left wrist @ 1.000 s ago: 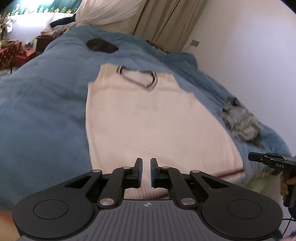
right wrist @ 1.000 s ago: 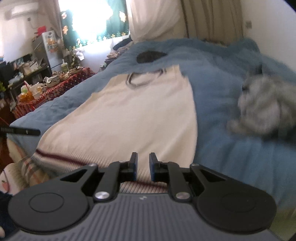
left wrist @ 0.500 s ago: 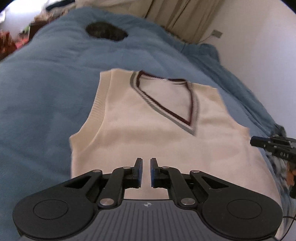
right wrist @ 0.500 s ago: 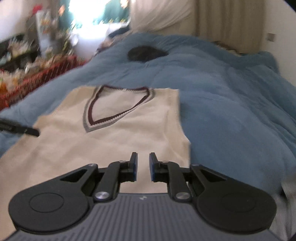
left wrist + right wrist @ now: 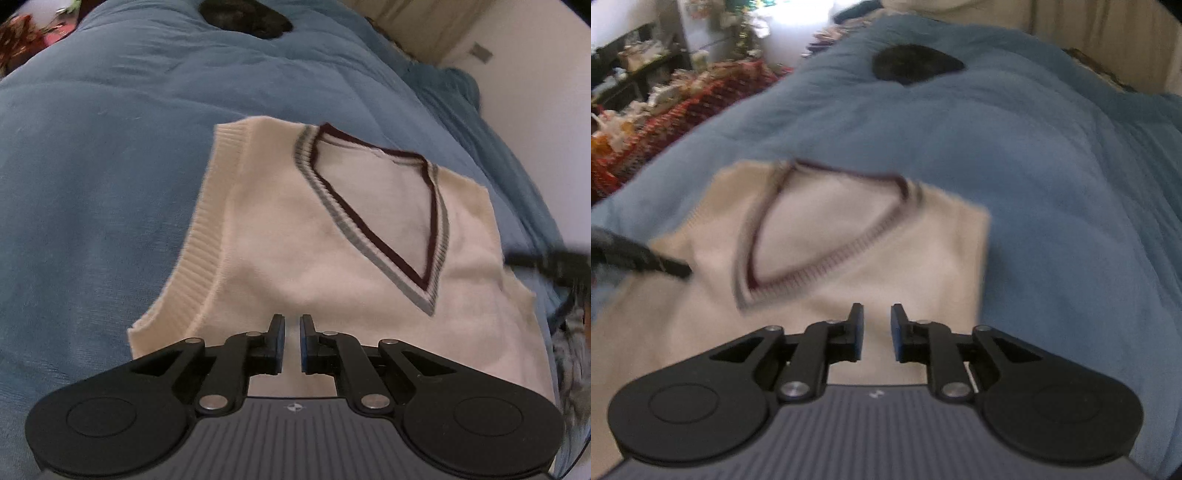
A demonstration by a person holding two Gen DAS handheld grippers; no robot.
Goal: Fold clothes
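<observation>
A cream knit vest (image 5: 295, 236) with a grey and maroon V-neck lies flat on the blue bedcover (image 5: 92, 184). My left gripper (image 5: 292, 321) hovers over the vest's chest near the left armhole, jaws shut with nothing between them. In the right wrist view the same vest (image 5: 886, 266) is blurred. My right gripper (image 5: 877, 310) hangs over its chest near the right armhole, jaws opening, nothing between them. The tip of the left gripper (image 5: 639, 254) shows at the left edge there, and the right gripper (image 5: 550, 264) appears as a dark blur at the right edge of the left wrist view.
A dark round patch (image 5: 243, 16) lies on the bedcover beyond the collar. A grey crumpled garment (image 5: 570, 343) sits at the right edge. Cluttered red-covered furniture (image 5: 683, 99) stands left of the bed. Curtains (image 5: 1071, 18) and a white wall (image 5: 546, 92) rise behind.
Both grippers travelled from the vest's hem up along it to the chest below the V-neck. The right jaws have spread slightly wider.
</observation>
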